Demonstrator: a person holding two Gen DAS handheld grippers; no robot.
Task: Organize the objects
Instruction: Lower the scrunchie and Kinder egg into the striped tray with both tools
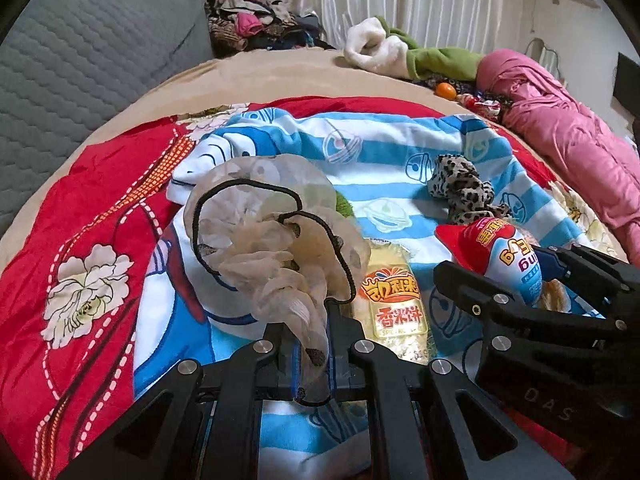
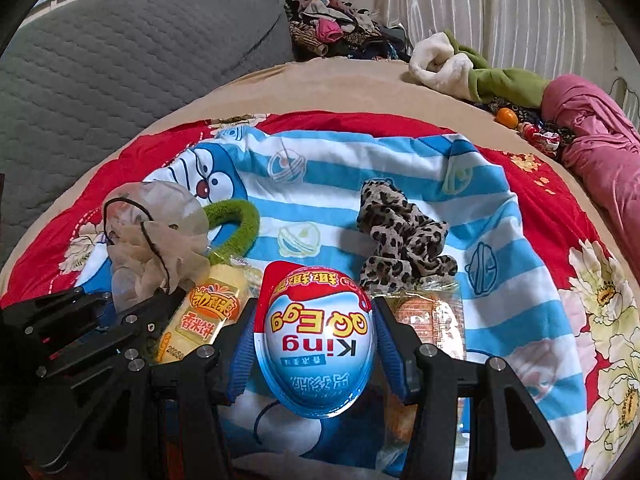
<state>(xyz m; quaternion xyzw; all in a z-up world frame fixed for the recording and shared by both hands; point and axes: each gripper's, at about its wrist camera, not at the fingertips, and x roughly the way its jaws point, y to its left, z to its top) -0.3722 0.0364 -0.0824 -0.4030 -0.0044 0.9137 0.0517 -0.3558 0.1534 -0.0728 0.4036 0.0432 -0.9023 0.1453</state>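
My left gripper (image 1: 310, 320) is shut on a sheer cream scrunchie (image 1: 272, 240) that has a thin black elastic looped over it. It hangs just above a blue-striped cartoon cloth (image 2: 360, 160). Close on its right, my right gripper (image 2: 314, 308) is shut on a red, white and blue toy egg pack (image 2: 316, 344), its blue pads pressing both sides. A yellow rice-cracker packet (image 1: 394, 312) lies on the cloth between the two grippers. A leopard-print scrunchie (image 2: 400, 232), a green fuzzy hair band (image 2: 240, 224) and an orange snack packet (image 2: 432, 320) also rest on the cloth.
The cloth lies on a red floral quilt (image 1: 88, 220) over a tan bed. A grey quilted cushion (image 1: 100, 60) stands at the back left, a clothes pile (image 1: 256, 20) behind it. White-green fleece (image 1: 400, 52), a pink garment (image 1: 560, 120) and an orange fruit (image 1: 445, 90) lie at the back right.
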